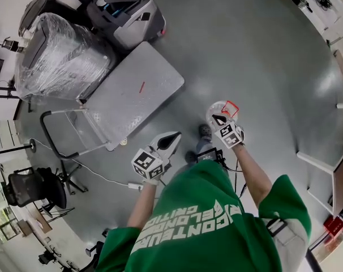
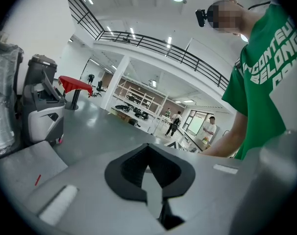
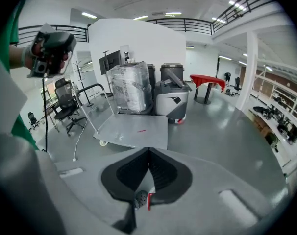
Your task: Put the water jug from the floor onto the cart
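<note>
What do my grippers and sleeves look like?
The left gripper and right gripper are pale grey shells with black ribbed pads tapering to a point. Each carries a white cube with black square markers. A thin black cable hangs from the left one. Short green sleeves, white lettering on the shirt.

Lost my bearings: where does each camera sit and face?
Head view: on the person's head, steeply down at cart; green shirt, left claw, right claw show.
Left gripper view: on left claw, level across the floor; green shirt shows.
Right gripper view: on right claw, toward cart; green shirt edge shows.
Head and right gripper views share the cart.
</note>
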